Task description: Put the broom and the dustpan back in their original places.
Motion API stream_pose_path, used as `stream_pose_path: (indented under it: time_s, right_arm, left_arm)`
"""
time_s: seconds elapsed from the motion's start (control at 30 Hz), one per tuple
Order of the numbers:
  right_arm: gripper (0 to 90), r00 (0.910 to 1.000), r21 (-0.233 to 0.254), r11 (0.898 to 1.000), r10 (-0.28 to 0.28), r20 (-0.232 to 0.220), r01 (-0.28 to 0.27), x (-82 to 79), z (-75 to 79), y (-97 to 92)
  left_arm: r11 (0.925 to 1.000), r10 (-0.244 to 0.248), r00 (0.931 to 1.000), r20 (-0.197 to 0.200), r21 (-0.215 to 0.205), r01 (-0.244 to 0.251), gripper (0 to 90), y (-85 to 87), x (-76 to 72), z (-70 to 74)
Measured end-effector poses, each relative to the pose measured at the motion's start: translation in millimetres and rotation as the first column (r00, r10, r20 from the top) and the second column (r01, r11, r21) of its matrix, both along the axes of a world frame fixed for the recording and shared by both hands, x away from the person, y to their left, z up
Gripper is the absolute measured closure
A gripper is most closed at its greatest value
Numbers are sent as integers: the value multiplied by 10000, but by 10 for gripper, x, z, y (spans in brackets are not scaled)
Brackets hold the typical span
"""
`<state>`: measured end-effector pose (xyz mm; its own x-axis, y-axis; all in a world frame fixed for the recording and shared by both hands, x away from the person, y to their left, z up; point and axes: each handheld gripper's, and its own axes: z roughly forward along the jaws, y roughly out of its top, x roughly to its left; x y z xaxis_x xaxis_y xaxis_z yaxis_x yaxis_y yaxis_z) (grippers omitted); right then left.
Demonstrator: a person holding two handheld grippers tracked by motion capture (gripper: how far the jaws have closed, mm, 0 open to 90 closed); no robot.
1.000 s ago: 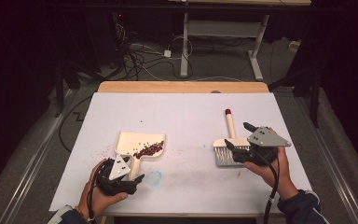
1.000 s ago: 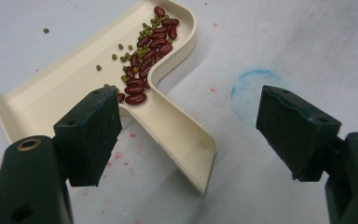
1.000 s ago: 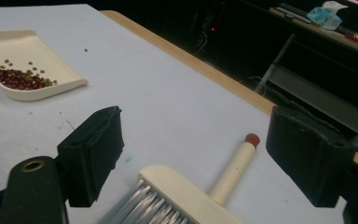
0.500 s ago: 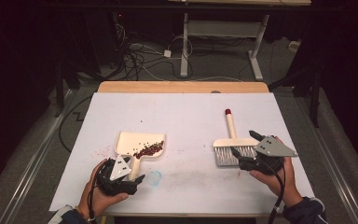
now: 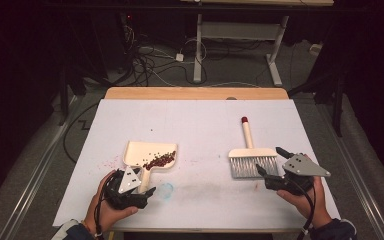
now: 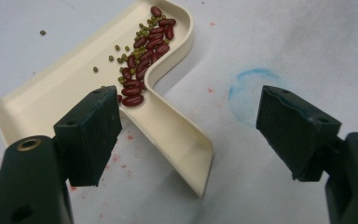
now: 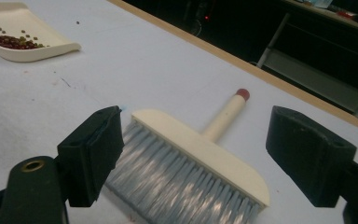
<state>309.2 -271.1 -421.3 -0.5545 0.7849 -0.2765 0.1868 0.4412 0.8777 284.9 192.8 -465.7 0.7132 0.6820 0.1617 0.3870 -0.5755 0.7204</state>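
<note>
A cream dustpan (image 5: 147, 152) lies on the white table cover left of centre, holding red beans and small green ones (image 5: 160, 160). Its handle points at my left gripper (image 5: 141, 189). In the left gripper view that gripper (image 6: 196, 126) is open, with the dustpan (image 6: 51, 93) handle lying between its jaws, untouched, and the beans (image 6: 144, 51) beyond. A cream brush (image 5: 253, 159) with grey bristles and a red-tipped handle lies at the right. My right gripper (image 5: 271, 161) is open at the bristles' right end. In the right gripper view the brush (image 7: 200, 149) lies just ahead of the open right gripper (image 7: 203, 161).
A few loose beans and red specks (image 5: 112, 161) lie left of the dustpan. A faint blue ring (image 5: 165, 190) is drawn on the cover near my left gripper. The table's wooden far edge (image 5: 195, 93) shows past the cover. Cables and a desk frame (image 5: 200, 45) stand beyond.
My right gripper has drawn back to the right and toward the person, away from the brush head. The brush, the dustpan and the left gripper have stayed put.
</note>
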Motion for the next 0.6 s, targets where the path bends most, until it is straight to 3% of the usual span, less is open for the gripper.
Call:
stream_pose_path:
  time_s: [0.13,0.3,0.6]
  right_arm:
    - [192,9999,44,10000,-77,63,77,-41,-38,-56]
    - [189,9997,-369,9991,-219,-73,216,-75,-129,-96]
    - [184,9985,-366,9993,-87,-545,67,-139,-308,-155]
  left_arm:
    - [10000,15,10000,5,-32,-15,211,-6,3,0]
    - [10000,-5,10000,23,-77,5,211,-12,10,1]
    - [9999,-76,10000,52,-84,76,211,-11,24,4]
